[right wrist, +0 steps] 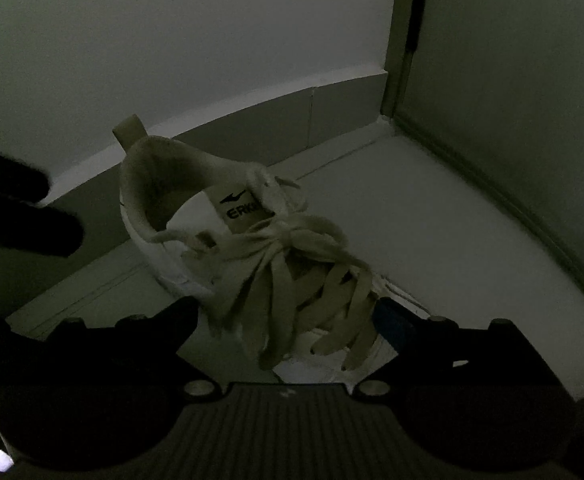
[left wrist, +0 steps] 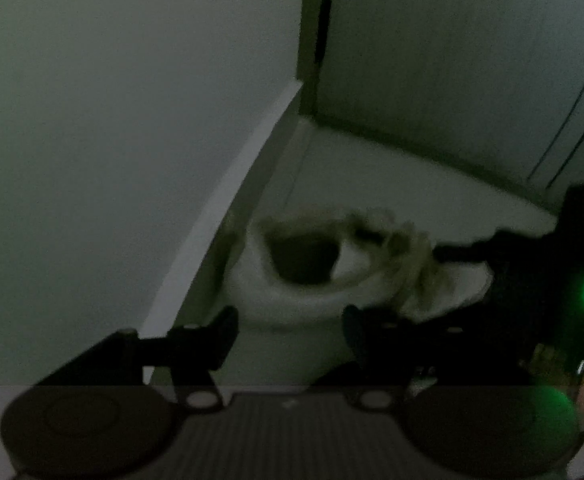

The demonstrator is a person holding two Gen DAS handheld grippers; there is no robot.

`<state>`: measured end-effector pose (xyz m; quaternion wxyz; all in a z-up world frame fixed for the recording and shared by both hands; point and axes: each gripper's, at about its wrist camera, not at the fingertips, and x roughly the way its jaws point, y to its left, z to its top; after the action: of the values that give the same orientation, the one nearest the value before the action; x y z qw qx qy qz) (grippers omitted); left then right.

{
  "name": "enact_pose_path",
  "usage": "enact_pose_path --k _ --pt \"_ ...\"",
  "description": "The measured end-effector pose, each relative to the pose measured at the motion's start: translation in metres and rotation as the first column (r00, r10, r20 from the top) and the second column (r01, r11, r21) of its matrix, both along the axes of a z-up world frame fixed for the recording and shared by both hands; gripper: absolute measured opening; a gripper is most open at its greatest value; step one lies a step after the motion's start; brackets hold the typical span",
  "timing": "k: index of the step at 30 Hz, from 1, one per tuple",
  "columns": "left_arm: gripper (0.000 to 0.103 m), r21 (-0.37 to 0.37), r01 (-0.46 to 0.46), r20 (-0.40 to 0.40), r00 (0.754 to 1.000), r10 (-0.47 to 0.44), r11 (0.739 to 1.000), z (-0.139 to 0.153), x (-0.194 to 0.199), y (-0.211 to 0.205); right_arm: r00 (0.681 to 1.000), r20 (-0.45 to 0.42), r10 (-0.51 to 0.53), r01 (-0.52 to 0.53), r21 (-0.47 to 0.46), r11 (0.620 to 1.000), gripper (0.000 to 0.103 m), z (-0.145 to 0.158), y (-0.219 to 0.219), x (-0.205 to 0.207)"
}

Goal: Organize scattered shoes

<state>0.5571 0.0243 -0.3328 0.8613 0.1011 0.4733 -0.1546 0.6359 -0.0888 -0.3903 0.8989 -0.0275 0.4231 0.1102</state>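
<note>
A white low-top lace-up sneaker with cream flat laces (right wrist: 252,248) sits upright on the pale floor (right wrist: 452,240), its heel toward the grey skirting board (right wrist: 292,108) at the foot of the wall and its toe toward the camera. That spot, tucked close to the wall and near the corner by the door frame (right wrist: 404,40), looks like the tidy end place for it, out of the walkway.

The right gripper (right wrist: 288,312) hangs over the forefoot with its jaws wide apart, one dark finger on each side of the laces and neither pad pressing the shoe. I judge this a letting-go stance: the shoe stands on its own sole and needs no support.

In the left wrist view (blurred and dim) the left gripper (left wrist: 288,324) points down at the heel end of the same sneaker (left wrist: 292,280), its jaws apart with the heel just beyond the tips, not gripped. The dark body at that view's right edge is the right gripper (left wrist: 552,264) with a green light on it
</note>
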Motion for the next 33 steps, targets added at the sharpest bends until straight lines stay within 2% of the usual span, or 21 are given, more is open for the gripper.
enact_pose_path --k 4,7,9,13,19,24,28,33 --pt "0.061 0.002 -0.003 -0.06 0.998 0.003 1.0 -0.015 -0.005 0.009 0.998 0.014 -0.064 0.064 -0.008 0.998 0.095 -0.001 0.001 0.004" --pt "0.06 0.016 0.01 -0.12 0.993 -0.008 1.0 -0.028 -0.014 0.007 0.998 0.015 -0.064 0.065 -0.039 0.997 0.095 -0.002 0.005 0.004" --pt "0.059 0.031 0.02 -0.178 0.984 -0.014 0.999 -0.039 -0.021 0.001 0.998 0.012 -0.058 0.058 -0.017 0.998 0.095 0.001 0.001 0.003" --pt "0.059 -0.022 -0.002 -0.223 0.975 -0.003 1.0 -0.042 -0.028 0.0 0.999 0.051 -0.016 0.011 0.097 0.995 0.095 0.016 -0.018 -0.009" --pt "0.059 -0.017 0.042 -0.242 0.969 -0.044 0.999 -0.039 -0.032 -0.002 0.995 0.082 0.061 -0.068 0.089 0.994 0.095 0.031 -0.031 -0.043" --pt "0.059 -0.021 0.089 -0.263 0.96 -0.091 0.996 -0.036 -0.044 -0.003 0.981 -0.004 0.194 -0.194 0.054 0.98 0.095 0.02 -0.028 -0.068" --pt "0.059 -0.011 0.128 -0.291 0.949 -0.126 0.992 -0.037 -0.062 -0.004 0.968 -0.054 0.244 -0.241 0.054 0.969 0.095 0.012 -0.024 -0.086" --pt "0.059 0.024 0.127 -0.25 0.961 -0.117 0.992 -0.029 -0.08 0.007 0.933 -0.118 0.341 -0.336 0.063 0.94 0.095 0.003 -0.003 -0.117"
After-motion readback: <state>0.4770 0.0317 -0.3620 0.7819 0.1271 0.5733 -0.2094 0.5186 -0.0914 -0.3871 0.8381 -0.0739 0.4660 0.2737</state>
